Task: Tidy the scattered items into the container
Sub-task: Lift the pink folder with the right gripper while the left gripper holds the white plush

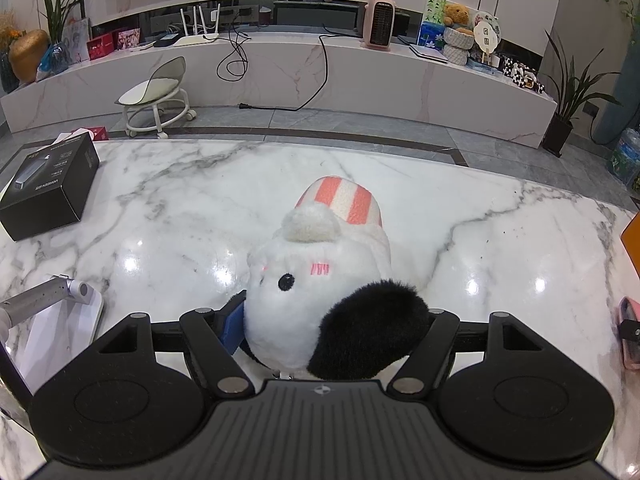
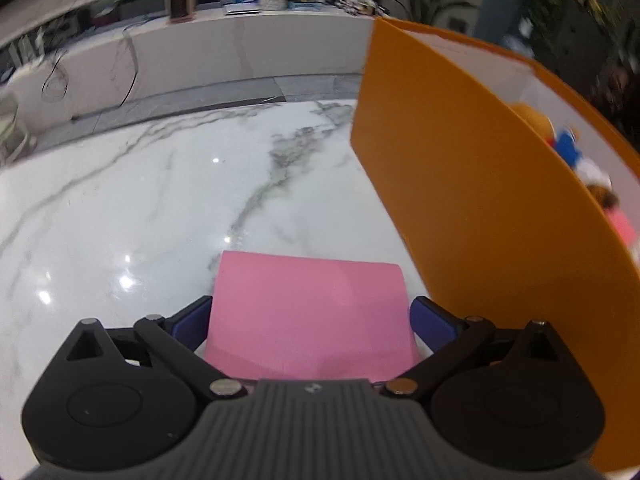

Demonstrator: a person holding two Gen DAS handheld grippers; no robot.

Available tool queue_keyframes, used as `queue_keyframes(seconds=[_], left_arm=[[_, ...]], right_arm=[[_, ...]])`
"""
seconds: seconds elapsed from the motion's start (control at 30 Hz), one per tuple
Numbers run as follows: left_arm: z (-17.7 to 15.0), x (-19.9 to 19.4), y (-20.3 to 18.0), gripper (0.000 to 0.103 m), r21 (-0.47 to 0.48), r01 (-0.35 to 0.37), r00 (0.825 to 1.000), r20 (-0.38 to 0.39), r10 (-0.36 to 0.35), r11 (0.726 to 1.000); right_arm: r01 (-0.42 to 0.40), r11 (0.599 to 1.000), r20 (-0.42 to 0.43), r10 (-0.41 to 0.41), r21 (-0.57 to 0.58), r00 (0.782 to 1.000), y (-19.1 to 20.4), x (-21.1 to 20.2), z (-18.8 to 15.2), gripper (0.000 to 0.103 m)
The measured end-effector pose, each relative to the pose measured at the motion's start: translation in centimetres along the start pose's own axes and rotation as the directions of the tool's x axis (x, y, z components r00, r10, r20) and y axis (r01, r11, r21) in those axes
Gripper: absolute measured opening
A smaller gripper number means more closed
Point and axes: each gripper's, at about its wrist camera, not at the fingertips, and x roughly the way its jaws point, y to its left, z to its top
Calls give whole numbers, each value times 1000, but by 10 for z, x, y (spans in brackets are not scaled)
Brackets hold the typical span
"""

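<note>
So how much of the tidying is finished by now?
Partly done: a few soft toys already lie inside the orange container. In hand: the left tool grips a white plush with a black ear and striped cap; the right tool stands wide around a flat pink item beside the container. Left: both of these, plus a black box on the marble table.

You had a marble table [image 1: 180,208] under everything, with a black carton [image 1: 48,184] lying at the left of the frame. Behind it, at upper left, a small wheeled stool [image 1: 156,96] stood on the grey floor. Along the long white ledge [image 1: 280,68] sat a white router [image 1: 198,36], a pink heater [image 1: 379,24] and, at upper right, a teddy bear [image 1: 457,16]
</note>
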Motion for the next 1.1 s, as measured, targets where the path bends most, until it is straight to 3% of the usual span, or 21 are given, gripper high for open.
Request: queue_keyframes(seconds=[0.2,0.37,0.5,0.6,0.83,1.1], left_arm=[[-1,-1,-4,83,3,-9,1000,1,9,1000],[-1,-1,-5,83,2,-8,1000,0,8,1000],[0,-1,-3,83,-2,-2,1000,-2,2,1000],[0,-2,-2,83,-5,0,1000,-4,0,1000],[2,-1,-1,84,-4,4,1000,-9,-4,1000],[2,-1,0,84,-9,12,1000,-11,-12,1000]], right_arm=[[-36,999,-7,36,33,999,1,-8,-5,103],[-141,960,-58,131,-242,990,30,-17,-13,103],[-186,919,-71,172,-348,983,39,-24,-18,103],[-197,921,-61,187,-337,980,34,-25,-15,103],[-250,949,-91,236,-194,967,18,-18,-4,103],[-168,944,-74,153,-284,985,32,-13,-11,103]])
